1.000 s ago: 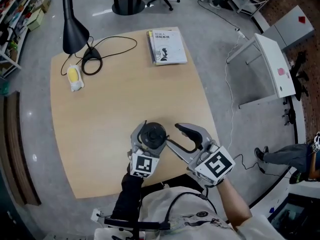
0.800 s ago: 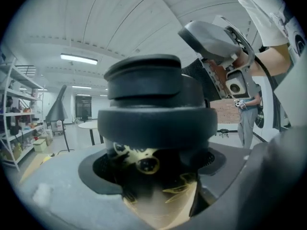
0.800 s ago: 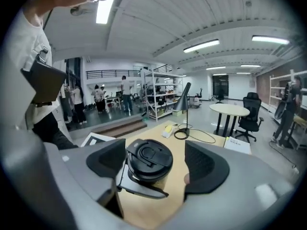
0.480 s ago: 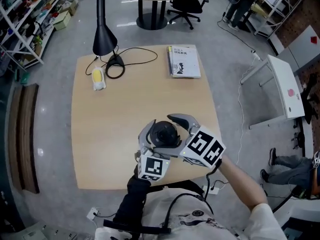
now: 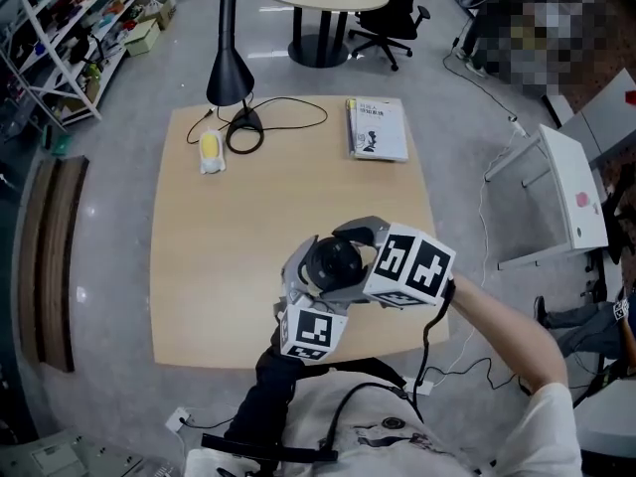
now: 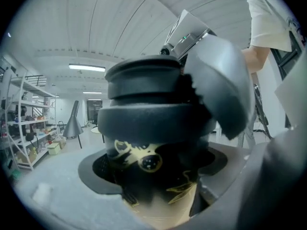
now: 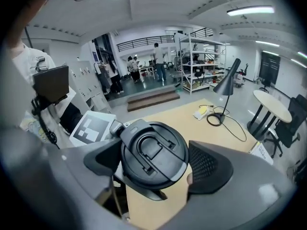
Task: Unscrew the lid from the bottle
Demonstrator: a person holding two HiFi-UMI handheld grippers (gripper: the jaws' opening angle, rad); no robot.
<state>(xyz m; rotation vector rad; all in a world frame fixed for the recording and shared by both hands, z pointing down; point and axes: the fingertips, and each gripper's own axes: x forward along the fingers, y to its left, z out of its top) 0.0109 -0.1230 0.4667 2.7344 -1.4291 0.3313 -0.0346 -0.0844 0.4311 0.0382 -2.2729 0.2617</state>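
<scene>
In the head view, the bottle [image 5: 336, 258] is held upright by the left claw [image 5: 320, 271] over the near part of the worktop [image 5: 229, 237], and the right claw [image 5: 352, 256] is brought over its top from the right. In the left gripper view, the bottle's black, yellow-printed body is seen clamped between that claw's jaws, with the lid [image 6: 144, 80] seated on top. In the right gripper view, the lid is framed between the wide-set jaws, which have just been closing a little, and a sliver of gap is left at the pad on that view's right.
</scene>
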